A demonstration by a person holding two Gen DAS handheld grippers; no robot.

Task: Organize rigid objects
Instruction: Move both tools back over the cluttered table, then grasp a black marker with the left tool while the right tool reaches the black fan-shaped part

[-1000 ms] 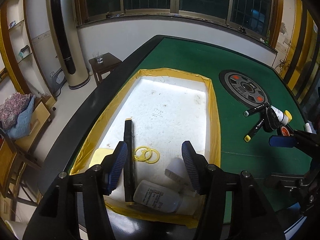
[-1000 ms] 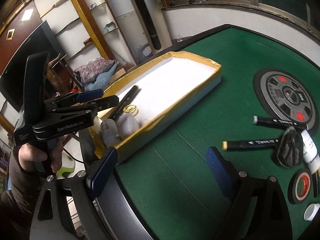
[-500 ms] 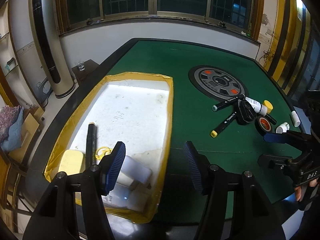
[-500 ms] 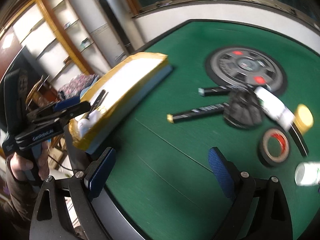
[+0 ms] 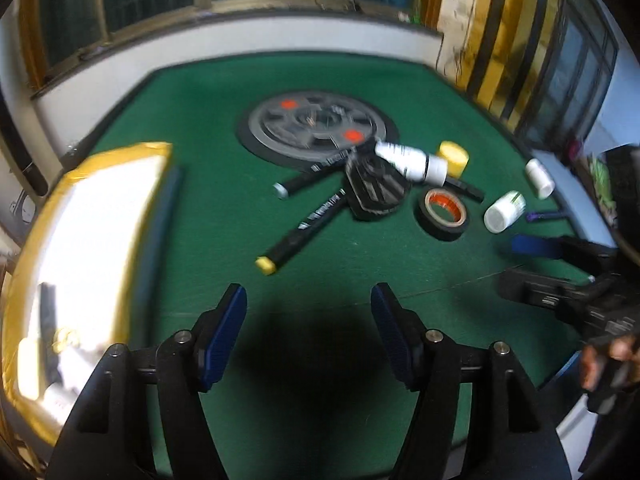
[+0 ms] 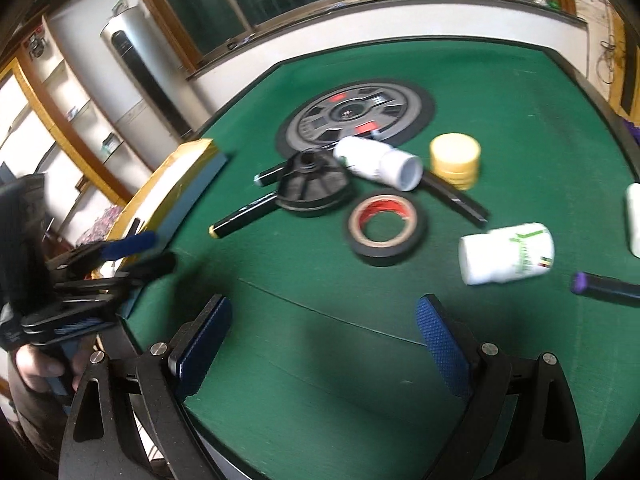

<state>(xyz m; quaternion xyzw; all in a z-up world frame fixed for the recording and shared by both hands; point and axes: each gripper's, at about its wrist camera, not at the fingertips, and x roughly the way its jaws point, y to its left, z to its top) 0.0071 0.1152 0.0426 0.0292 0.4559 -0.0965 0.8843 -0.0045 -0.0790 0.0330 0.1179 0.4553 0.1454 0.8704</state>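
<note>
Both grippers hover empty over the worktop (image 5: 208, 168), reaching toward loose items. Left gripper (image 5: 308, 332) jaws are opening with nothing between them; right gripper (image 6: 324, 348) jaws stand wide. Next, I judge, comes closing on the tape roll (image 6: 385, 229).

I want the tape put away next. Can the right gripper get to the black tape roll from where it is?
Probably yes. The right gripper is open and empty, and only bare green table lies between it and the black tape roll, which lies flat, apart from its neighbours.

Green felt table (image 6: 500, 92): round disc (image 6: 356, 116) mid-table; markers, bottles, tape roll (image 6: 386, 226) just beside disc; tray (image 5: 92, 248) well apart.
</note>
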